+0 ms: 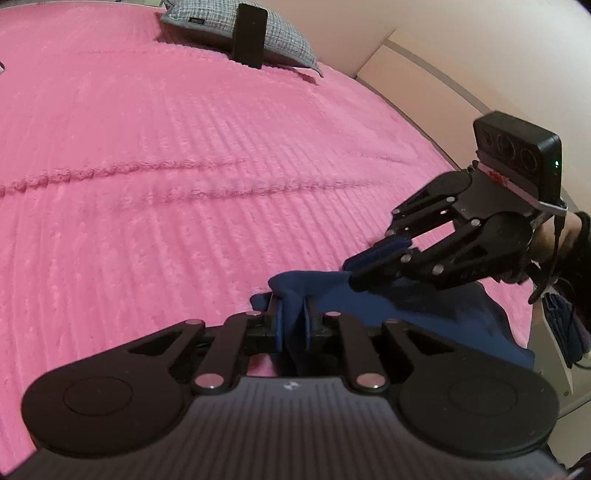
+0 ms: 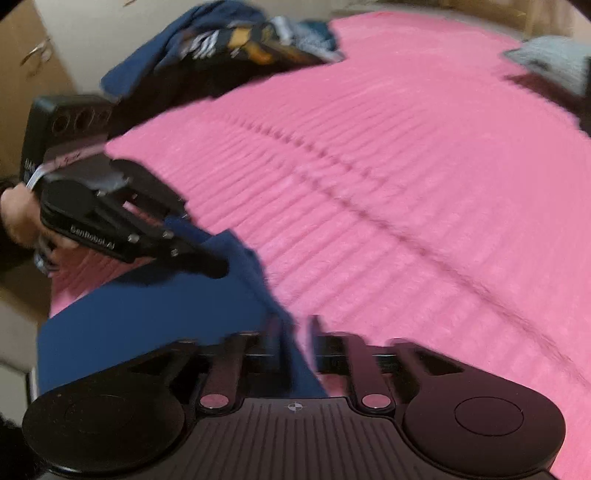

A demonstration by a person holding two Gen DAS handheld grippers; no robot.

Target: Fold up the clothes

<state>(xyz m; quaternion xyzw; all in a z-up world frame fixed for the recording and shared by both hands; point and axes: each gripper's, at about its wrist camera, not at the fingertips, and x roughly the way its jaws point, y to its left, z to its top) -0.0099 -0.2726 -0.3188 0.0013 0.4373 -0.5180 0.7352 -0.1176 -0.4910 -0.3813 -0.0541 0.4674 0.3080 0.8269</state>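
Observation:
A dark blue garment [image 1: 406,306] lies bunched at the near edge of the pink bedspread [image 1: 147,166]. My left gripper [image 1: 293,321] is shut on a fold of it, and blue cloth rises between the pads. My right gripper [image 1: 351,275] comes in from the right with its fingertips pinched on the same garment's edge. The right wrist view is blurred. There the blue garment [image 2: 147,321] spreads to the left, and my right gripper [image 2: 295,332] holds cloth between its fingers. My left gripper [image 2: 218,269], held by a hand, presses into the cloth.
A grey checked pillow [image 1: 288,40] with a black flat object [image 1: 249,35] leaning on it sits at the far end of the bed. A pile of mixed clothes [image 2: 229,40] lies at the bed's far left corner, near a wooden cabinet [image 2: 22,66].

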